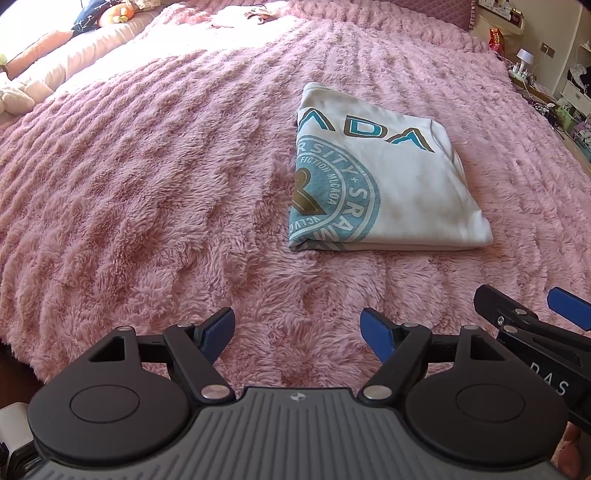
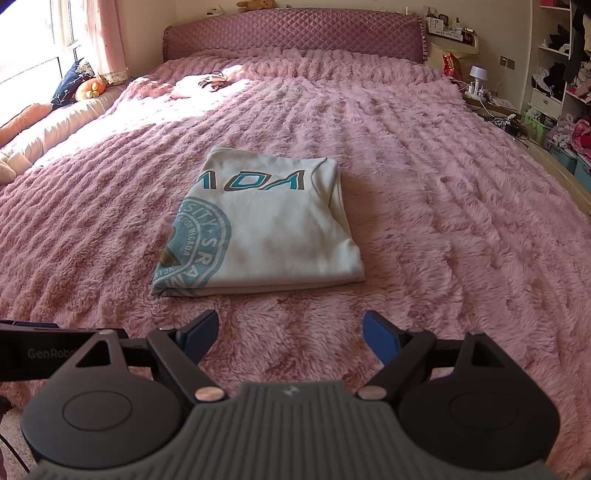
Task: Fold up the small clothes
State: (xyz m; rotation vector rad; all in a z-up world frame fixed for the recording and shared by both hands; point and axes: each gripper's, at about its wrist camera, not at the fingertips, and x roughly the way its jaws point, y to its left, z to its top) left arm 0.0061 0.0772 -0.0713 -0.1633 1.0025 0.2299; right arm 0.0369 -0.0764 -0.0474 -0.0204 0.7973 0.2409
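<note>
A white T-shirt (image 1: 384, 177) with a teal and brown print lies folded into a neat rectangle on the pink fluffy bedspread (image 1: 147, 177). It also shows in the right wrist view (image 2: 266, 229). My left gripper (image 1: 297, 334) is open and empty, near the bed's front edge, short of the shirt and to its left. My right gripper (image 2: 290, 332) is open and empty, just in front of the shirt's near edge. The right gripper also shows at the right edge of the left wrist view (image 1: 524, 306).
A padded pink headboard (image 2: 295, 33) stands at the far end. Pillows and soft toys (image 2: 85, 86) line the left side by the window. A small garment (image 2: 199, 83) lies far up the bed. A cluttered nightstand (image 2: 480, 88) and shelves (image 2: 561, 74) stand to the right.
</note>
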